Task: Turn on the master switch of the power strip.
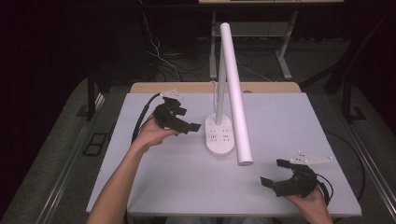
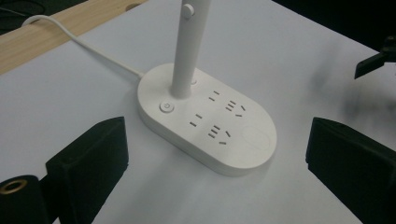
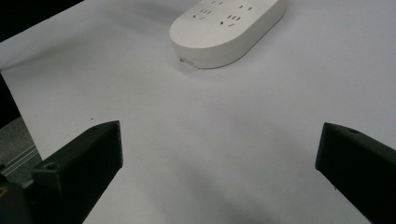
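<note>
Where the white oval lamp base with sockets [image 1: 219,136] stands mid-way on the pale grey surface [image 1: 177,177], the left claw [image 1: 187,120], jaws spread, hovers just beside its left edge; the right claw [image 1: 274,172], also spread, sits well apart near the front right.

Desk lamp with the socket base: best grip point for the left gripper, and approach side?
Probably the upright post just above the lamp base, approached from the left, where the left gripper already sits with its jaws open. The post is slim and round enough to fit between them; the base looks too wide and flat, and the long lamp head slopes down on the right, likely blocking that side.
</note>
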Demonstrator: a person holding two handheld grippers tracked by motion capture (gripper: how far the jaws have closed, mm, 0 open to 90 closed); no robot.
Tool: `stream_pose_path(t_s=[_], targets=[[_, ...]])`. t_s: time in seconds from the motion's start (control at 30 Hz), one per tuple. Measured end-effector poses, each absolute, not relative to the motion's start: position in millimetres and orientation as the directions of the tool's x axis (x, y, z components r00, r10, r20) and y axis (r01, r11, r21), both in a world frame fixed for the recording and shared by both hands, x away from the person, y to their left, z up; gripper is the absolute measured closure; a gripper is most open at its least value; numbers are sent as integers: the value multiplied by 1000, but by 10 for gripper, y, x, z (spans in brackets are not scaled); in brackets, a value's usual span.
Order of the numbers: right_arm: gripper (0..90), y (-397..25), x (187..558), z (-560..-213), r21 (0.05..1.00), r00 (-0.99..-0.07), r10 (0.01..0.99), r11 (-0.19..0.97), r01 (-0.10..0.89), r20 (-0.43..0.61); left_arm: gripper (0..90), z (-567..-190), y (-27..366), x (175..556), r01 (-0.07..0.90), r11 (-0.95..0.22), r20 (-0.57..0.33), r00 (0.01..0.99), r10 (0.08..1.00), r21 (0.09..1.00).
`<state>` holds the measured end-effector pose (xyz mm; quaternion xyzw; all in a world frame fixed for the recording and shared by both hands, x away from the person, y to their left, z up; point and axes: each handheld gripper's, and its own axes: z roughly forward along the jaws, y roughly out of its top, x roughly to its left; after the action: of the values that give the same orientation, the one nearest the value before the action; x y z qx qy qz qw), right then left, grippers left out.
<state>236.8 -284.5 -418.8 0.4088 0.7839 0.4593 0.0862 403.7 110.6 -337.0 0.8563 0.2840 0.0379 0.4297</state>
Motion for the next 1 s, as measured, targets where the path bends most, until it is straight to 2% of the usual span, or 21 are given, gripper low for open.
stream_pose_path(t_s=[0.53,1.0], targets=[[2,-2853,2373,-4192,790,-652,720,246,561,239,105,-3471,969,4246,465,-478,-169,825,539,745],[3,-2861,2374,-4189,790,-652,719,246,562,240,172,-3559,825,4412,493,-479,-195,816,545,726]])
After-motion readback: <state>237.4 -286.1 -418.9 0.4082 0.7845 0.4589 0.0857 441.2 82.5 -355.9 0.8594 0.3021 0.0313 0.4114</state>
